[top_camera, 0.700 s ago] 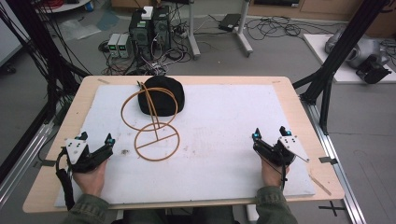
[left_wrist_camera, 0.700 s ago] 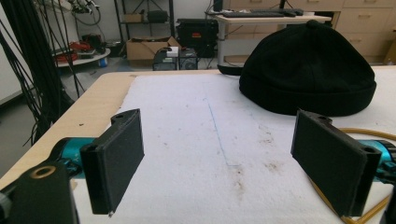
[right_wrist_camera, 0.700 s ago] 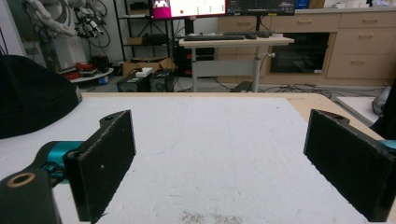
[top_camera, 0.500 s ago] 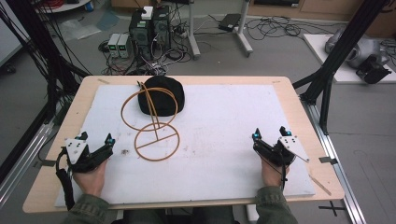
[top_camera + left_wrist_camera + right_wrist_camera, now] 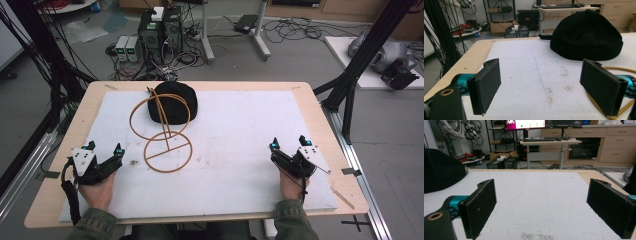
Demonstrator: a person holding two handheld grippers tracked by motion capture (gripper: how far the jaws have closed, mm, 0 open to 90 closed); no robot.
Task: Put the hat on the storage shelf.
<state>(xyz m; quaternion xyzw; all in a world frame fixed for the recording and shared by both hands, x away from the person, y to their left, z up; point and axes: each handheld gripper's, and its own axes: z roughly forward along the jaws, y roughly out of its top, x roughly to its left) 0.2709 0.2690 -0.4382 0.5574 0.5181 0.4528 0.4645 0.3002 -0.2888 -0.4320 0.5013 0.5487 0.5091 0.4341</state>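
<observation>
Nothing shifted since a moment ago: left gripper (image 5: 104, 160) and right gripper (image 5: 289, 148) parked as before near the front corners of the table (image 5: 320, 115), each resting on the white mat (image 5: 240, 125), jaws spread wide, nothing between the pads. From that stillness, work judged not yet begun, with a reach toward the middle likely to come first. Nearest the left gripper, just beside it toward the centre, a hoop stand (image 5: 167, 145) of thin tan rod: one ring flat on the mat with a straight bar across it, an upright rising from that bar, and a second, larger ring tilted back over the hat (image 5: 173, 102). Hat black, round-crowned, with a small button on top, brim-down near the rear edge, left of centre, touching or overlapped by the upper ring. In the left gripper view, hat (image 5: 586, 35) ahead and to the right, a stretch of tan rod (image 5: 619, 68) beside the right jaw. In the right gripper view, open mat (image 5: 544, 195) ahead between the spread jaws, a dark edge of the hat (image 5: 441, 170) at far left. Mat smudged with a few brown marks near the front.
</observation>
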